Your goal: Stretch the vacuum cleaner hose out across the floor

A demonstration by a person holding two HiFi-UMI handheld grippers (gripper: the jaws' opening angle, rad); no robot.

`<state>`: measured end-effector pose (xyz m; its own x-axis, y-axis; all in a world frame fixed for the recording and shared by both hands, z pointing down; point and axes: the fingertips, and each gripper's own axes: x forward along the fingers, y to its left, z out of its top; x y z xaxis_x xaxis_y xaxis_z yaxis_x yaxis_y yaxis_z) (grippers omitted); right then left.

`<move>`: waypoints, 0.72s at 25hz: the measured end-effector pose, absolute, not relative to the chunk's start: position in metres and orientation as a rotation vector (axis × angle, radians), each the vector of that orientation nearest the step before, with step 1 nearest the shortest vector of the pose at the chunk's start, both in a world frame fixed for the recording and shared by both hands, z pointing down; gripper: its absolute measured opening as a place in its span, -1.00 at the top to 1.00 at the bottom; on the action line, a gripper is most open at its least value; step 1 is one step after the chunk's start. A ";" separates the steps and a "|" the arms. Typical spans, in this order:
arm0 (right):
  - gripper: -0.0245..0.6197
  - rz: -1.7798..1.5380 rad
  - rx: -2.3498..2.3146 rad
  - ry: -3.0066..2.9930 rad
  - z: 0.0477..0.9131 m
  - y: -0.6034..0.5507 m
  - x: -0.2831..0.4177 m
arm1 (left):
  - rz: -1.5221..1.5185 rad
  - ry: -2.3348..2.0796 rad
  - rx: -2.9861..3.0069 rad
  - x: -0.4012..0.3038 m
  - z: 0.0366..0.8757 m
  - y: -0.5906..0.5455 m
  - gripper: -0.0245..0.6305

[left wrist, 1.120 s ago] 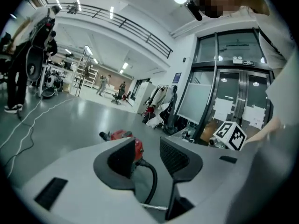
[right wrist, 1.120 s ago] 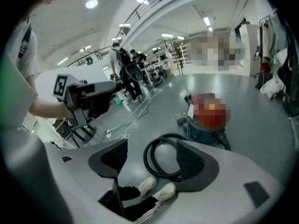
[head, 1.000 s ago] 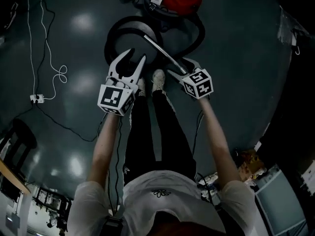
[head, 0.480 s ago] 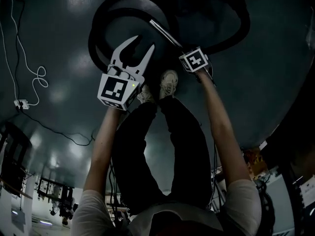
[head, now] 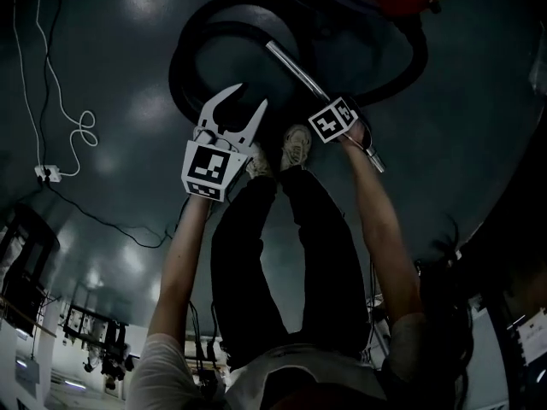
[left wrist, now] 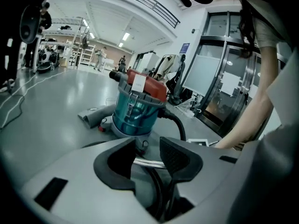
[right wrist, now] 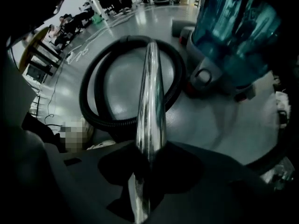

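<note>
A black vacuum hose lies coiled in a loop on the grey floor, and a chrome tube slants across it. The hose runs to a teal canister vacuum with a red top. My right gripper points down and its jaws have just been closing; they now grip the chrome tube, which runs out between them. In the head view only its marker cube shows over the tube. My left gripper hovers open to the left of the tube with nothing between its fingers.
The person's shoes stand just behind the grippers. A white cable and a power strip lie at the left. A grey floor nozzle rests beside the vacuum. Glass doors stand at the right.
Both grippers have dropped toward the floor. The right gripper has turned downward onto the chrome tube and closed on it. The left gripper stays open beside it.
</note>
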<state>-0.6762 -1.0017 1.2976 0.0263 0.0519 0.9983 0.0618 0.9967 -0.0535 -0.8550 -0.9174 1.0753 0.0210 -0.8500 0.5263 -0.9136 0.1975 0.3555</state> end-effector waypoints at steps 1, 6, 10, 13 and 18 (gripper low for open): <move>0.42 -0.044 -0.083 -1.587 1.268 -1.008 -0.690 | 0.138 -1.825 1.665 -0.859 1.052 -0.919 0.48; 0.42 -0.351 -0.135 -1.613 1.113 -1.047 -0.729 | 0.191 -1.837 1.703 -0.873 0.911 -0.930 0.48; 0.42 -0.613 -0.201 -1.601 0.945 -1.053 -0.729 | 0.237 -1.898 1.719 -0.872 0.762 -0.909 0.48; 0.42 -0.921 -0.232 -1.610 0.827 -1.060 -0.772 | 0.294 -2.033 1.806 -0.899 0.657 -0.901 0.48; 0.42 -1.453 -0.323 -1.522 0.630 -1.012 -0.804 | 0.379 -2.028 2.056 -0.879 0.536 -0.881 -0.11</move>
<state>-0.8035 -1.0122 0.6298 -0.4942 -0.4132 0.7648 0.7447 0.2526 0.6177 -0.8788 -0.8809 0.5365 0.0100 -0.9407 0.3392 -0.9997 -0.0173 -0.0186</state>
